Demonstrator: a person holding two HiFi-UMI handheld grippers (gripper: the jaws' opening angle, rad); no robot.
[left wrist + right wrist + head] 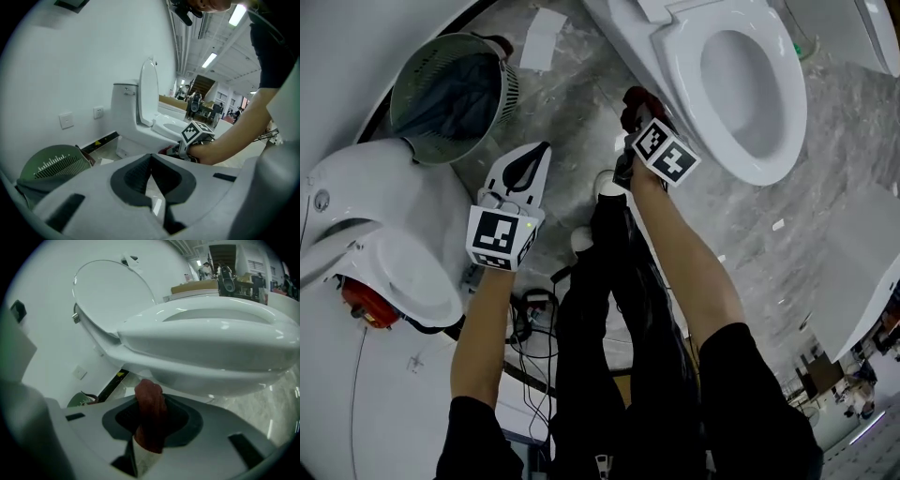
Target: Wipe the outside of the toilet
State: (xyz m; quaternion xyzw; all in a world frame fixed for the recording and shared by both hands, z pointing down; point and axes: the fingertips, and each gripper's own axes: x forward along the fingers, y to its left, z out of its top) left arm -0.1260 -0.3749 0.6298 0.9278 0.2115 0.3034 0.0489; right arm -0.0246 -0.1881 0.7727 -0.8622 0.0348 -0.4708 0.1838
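A white toilet (pixel 741 94) with its lid up stands at the top right of the head view. My right gripper (pixel 633 117) is shut on a dark red cloth (pixel 637 96), held close under the left side of the bowl. In the right gripper view the cloth (pixel 150 416) sticks up between the jaws, just below the bowl's outer wall (pixel 211 357). My left gripper (pixel 534 159) hovers over the floor to the left, shut with nothing in it. In its own view the pads (pixel 140 176) meet, with the toilet (pixel 140 117) beyond.
A green mesh bin (pixel 455 94) stands at the upper left, beside my left gripper. Another white toilet (pixel 384 272) fills the left edge. A scrap of paper (pixel 542 37) lies on the grey marble floor. Cables (pixel 530 319) trail beside the person's legs.
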